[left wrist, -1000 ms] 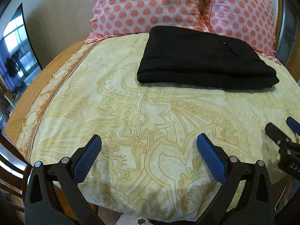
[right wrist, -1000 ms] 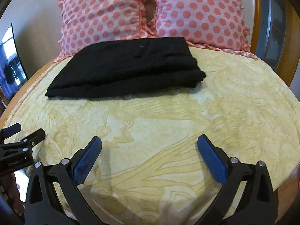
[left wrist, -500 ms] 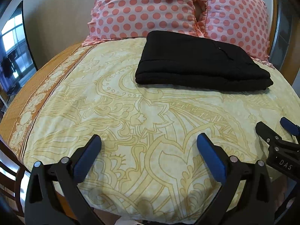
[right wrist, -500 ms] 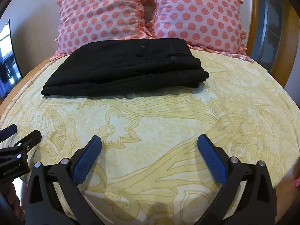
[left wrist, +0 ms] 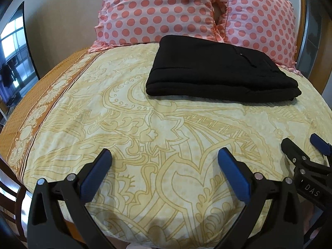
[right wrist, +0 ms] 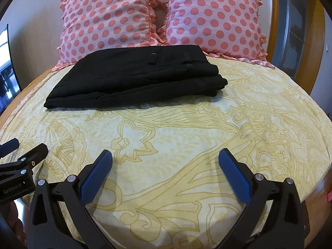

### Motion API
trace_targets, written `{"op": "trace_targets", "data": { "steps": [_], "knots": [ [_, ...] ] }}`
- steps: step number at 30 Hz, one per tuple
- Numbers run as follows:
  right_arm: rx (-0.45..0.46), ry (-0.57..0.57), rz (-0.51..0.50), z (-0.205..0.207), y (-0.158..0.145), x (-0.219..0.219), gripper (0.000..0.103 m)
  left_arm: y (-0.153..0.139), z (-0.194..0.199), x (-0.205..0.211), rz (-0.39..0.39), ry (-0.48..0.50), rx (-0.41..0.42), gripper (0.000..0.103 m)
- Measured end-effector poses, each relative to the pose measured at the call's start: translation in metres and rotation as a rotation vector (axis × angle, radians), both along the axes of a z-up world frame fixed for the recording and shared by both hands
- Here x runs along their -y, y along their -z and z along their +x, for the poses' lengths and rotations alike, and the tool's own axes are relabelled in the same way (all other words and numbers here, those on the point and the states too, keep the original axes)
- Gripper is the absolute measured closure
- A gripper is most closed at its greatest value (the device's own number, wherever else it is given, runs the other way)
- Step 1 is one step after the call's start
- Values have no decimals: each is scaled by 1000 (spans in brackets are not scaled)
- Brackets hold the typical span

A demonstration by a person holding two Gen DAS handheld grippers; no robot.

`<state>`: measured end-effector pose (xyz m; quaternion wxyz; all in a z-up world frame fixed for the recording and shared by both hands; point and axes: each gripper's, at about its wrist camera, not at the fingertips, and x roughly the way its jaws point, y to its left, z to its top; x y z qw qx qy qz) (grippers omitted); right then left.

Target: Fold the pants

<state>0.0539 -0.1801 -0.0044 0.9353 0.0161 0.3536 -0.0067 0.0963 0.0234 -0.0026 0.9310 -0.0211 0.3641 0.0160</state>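
Black pants [left wrist: 217, 70] lie folded in a flat stack on the yellow patterned bedspread [left wrist: 124, 124], just in front of the pillows; they also show in the right wrist view [right wrist: 141, 76]. My left gripper [left wrist: 165, 166] is open and empty, held over the near end of the bed, well short of the pants. My right gripper [right wrist: 166, 166] is open and empty, at the same near end. Each gripper shows at the edge of the other's view: the right one [left wrist: 300, 151] and the left one [right wrist: 22, 151].
Two pink polka-dot pillows [left wrist: 157, 10] [right wrist: 213, 16] lean at the head of the bed. A wooden bed frame [right wrist: 276, 20] rises at the right. A dark screen [left wrist: 14, 58] stands at the left. The bedspread has an orange border [left wrist: 41, 103] along the left edge.
Both grippers have drawn back and tilted up a little; the pants sit lower and farther in view. The pants have not moved. Both grippers stay open.
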Motion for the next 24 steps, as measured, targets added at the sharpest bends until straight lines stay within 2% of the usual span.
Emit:
{"op": "trace_targets", "data": {
  "steps": [24],
  "knots": [
    [1, -1, 0, 0, 0, 0, 1, 0, 1, -1, -3, -11, -1, 2]
  ]
}}
